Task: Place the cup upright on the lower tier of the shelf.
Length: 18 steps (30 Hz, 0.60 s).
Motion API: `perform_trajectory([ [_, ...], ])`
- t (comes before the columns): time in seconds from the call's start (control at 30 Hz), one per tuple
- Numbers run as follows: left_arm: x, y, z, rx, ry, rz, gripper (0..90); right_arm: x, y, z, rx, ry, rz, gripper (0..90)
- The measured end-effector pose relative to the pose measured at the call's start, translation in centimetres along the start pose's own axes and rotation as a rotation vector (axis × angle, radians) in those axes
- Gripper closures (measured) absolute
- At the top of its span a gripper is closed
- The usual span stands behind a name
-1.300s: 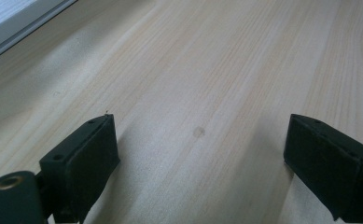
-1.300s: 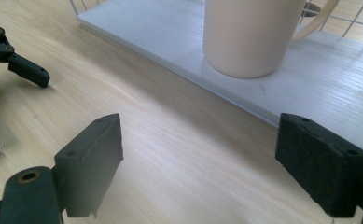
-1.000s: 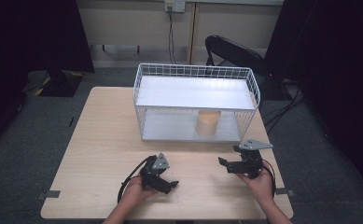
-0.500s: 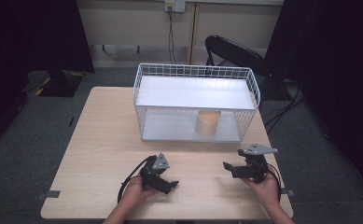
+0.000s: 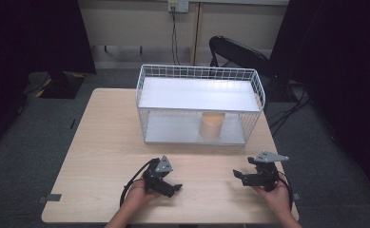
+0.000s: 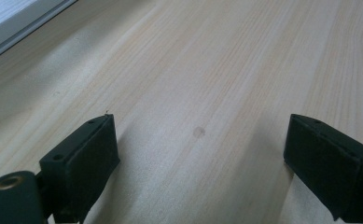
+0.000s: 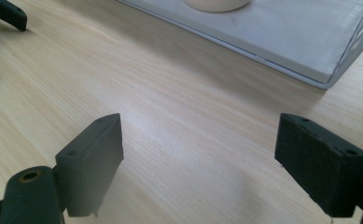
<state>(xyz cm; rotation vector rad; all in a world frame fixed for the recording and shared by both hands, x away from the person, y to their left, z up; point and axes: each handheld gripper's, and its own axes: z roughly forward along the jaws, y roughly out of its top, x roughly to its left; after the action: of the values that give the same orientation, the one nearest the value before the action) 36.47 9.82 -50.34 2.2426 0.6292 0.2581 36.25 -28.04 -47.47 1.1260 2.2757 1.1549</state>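
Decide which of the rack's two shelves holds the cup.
The lower shelf: the tan cup stands on it toward the right, while the upper shelf is bare.

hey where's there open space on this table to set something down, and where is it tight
Bare wood lies left of the wire rack, out to the table edge, and between the left gripper and right gripper. The rack's top shelf is bare too. It is tight on the lower shelf beside the tan cup, under the top shelf, and in the thin strip right of the rack.
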Motion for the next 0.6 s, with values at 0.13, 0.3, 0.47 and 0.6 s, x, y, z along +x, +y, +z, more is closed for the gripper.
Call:
perform_trajectory([
  [0.13, 0.0, 0.0, 0.0, 0.0, 0.0, 0.0, 9.4, -0.1, -0.5, -0.2, 0.014, -0.003, -0.006, 14.9],
  [0.3, 0.0, 0.0, 0.0, 0.0, 0.001, 0.0, 9.4, -0.3, -1.0, -0.4, 0.02, -0.008, -0.011, 14.9],
  [0.47, 0.0, 0.0, 0.0, 0.0, 0.0, 0.0, 9.4, -0.5, -1.4, -0.4, 0.024, -0.009, -0.006, 14.9],
  [0.6, 0.0, 0.0, 0.0, 0.0, 0.0, 0.0, 9.4, -0.6, -1.7, -0.4, 0.026, -0.012, -0.006, 14.9],
])
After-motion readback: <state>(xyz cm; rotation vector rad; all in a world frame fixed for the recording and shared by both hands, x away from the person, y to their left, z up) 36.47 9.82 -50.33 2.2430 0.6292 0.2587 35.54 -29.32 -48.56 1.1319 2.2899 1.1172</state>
